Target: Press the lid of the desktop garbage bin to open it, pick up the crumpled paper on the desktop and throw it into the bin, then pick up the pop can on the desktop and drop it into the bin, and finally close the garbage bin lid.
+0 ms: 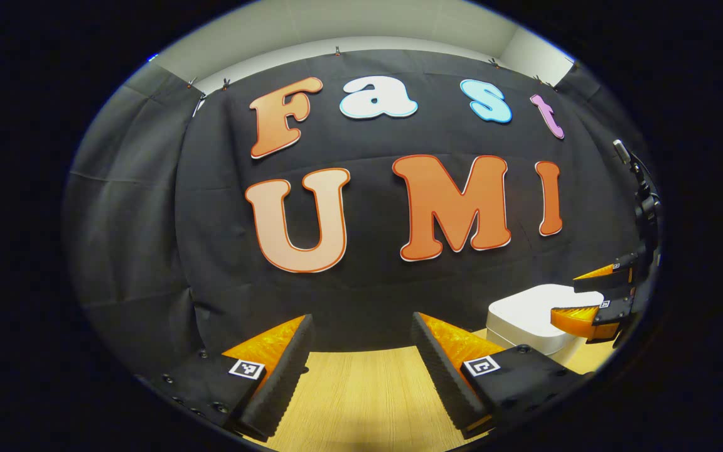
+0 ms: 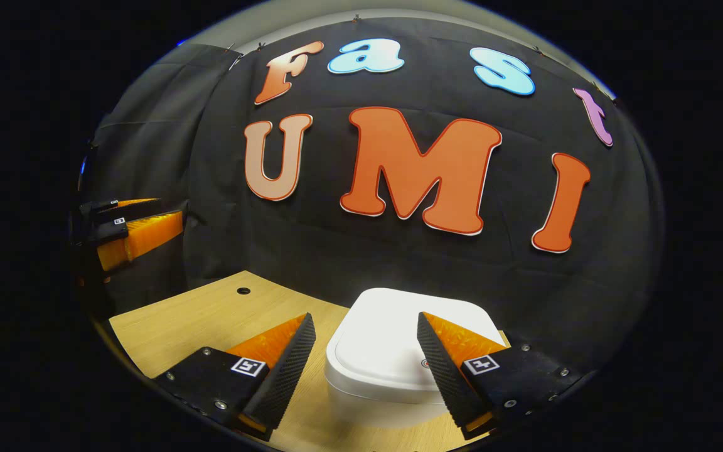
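A white desktop garbage bin (image 2: 393,351) with its flat lid down stands on the wooden table, straight ahead of my right gripper (image 2: 364,364). That gripper hangs open just above the lid's near part, its fingers apart with nothing between them. In the left gripper view the bin (image 1: 524,314) sits at the far right, and the right gripper (image 1: 587,298) hovers over it. My left gripper (image 1: 361,370) is open over bare table, holding nothing. In the right gripper view the left gripper (image 2: 139,223) shows at the far left, raised above the table.
The wooden table (image 2: 211,314) has a small round hole (image 2: 243,291) near its back edge. Black cloth walls close the booth at the back and left, right behind the bin.
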